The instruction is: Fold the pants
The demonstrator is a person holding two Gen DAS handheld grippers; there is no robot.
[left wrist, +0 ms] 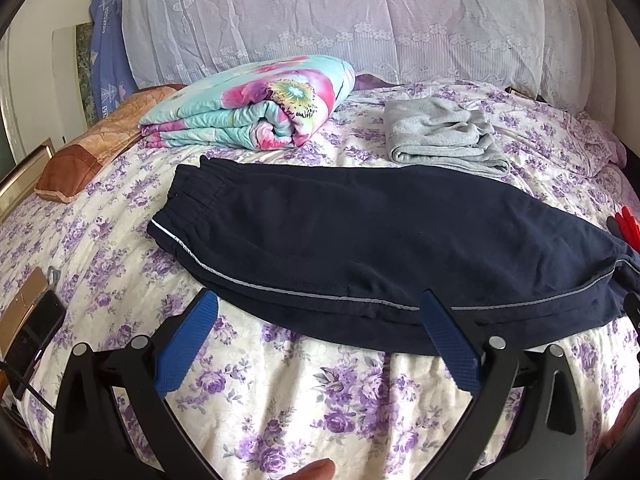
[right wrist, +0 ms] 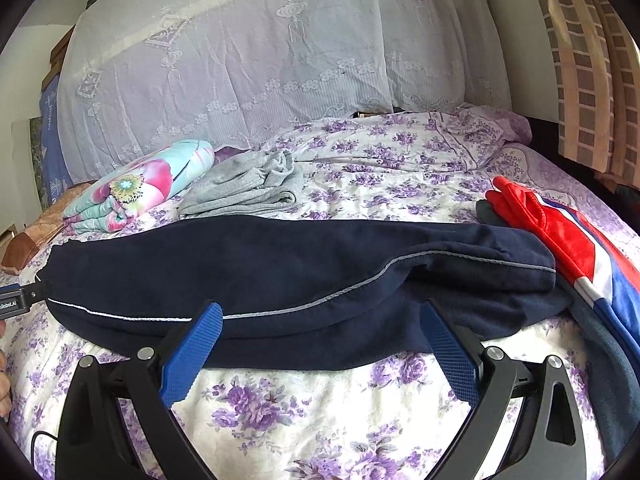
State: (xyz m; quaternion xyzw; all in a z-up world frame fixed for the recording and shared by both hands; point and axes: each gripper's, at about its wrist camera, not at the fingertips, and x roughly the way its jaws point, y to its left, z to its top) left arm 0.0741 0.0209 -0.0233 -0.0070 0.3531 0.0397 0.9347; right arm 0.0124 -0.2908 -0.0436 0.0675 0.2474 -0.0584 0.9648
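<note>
Lying lengthwise on bedspread (left wrist: 280,400), navy pants (left wrist: 360,240), legs stacked, grey piping

Bare floral bedspread (left wrist: 304,392) lies clear before the navy pants (left wrist: 360,240); a red-and-blue garment (right wrist: 580,248) crowds their right end.

Both fisheye views looked forward along their open blue fingers, low over the near edge of the bed (left wrist: 304,392) and facing the lace-draped headboard (left wrist: 360,12). The left wrist camera sat close before the navy pants (left wrist: 360,232), toward their waistband end. The right wrist camera sat toward the leg end, beside a red garment (right wrist: 560,236). Both shared the pants, the floral quilt (left wrist: 256,108) and the grey clothing (right wrist: 248,184).
</note>
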